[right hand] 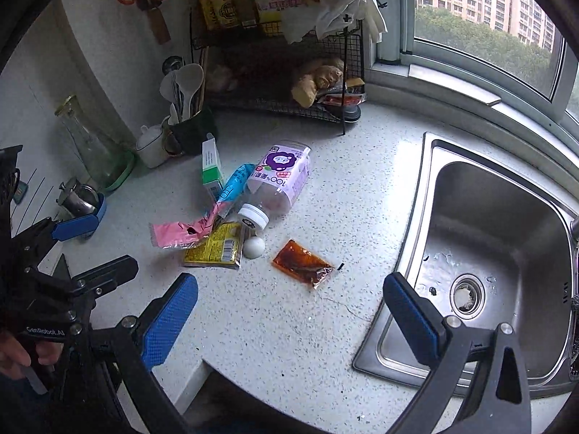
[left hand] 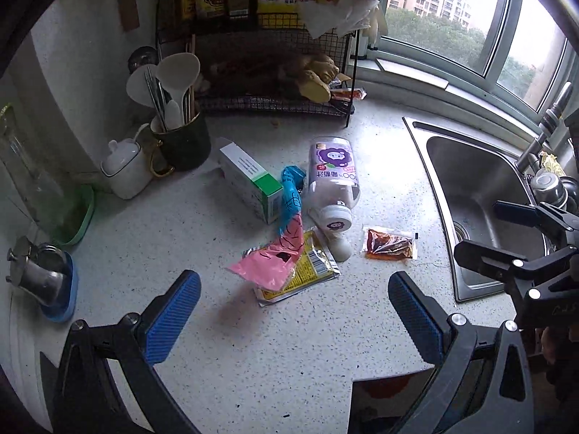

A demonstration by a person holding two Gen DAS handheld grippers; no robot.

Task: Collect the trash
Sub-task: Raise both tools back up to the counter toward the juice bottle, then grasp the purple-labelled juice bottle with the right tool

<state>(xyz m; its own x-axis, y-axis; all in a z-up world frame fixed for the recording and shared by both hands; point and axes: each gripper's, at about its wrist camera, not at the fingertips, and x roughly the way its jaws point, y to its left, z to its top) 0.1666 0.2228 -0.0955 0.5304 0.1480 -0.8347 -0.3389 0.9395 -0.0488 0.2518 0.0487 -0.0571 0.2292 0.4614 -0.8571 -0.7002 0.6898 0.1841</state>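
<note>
Trash lies in a heap on the speckled counter (left hand: 253,354): a purple-labelled plastic bottle (left hand: 333,170) on its side, a white and green carton (left hand: 249,181), a pink and blue wrapper (left hand: 278,249), a yellow sachet (left hand: 304,275), a white eggshell (left hand: 342,247) and a red sauce packet (left hand: 389,244). My left gripper (left hand: 295,289) is open and empty, just in front of the wrapper. My right gripper (right hand: 289,296) is open and empty, in front of the sauce packet (right hand: 302,260). The bottle (right hand: 278,181) and sachet (right hand: 215,246) show in the right wrist view too.
A steel sink (right hand: 499,253) lies to the right. A black wire rack (left hand: 275,72) stands at the back. A dark utensil cup (left hand: 181,137), a white jar (left hand: 126,170), a glass carafe (right hand: 90,141) and a small metal pot (left hand: 39,271) line the left wall.
</note>
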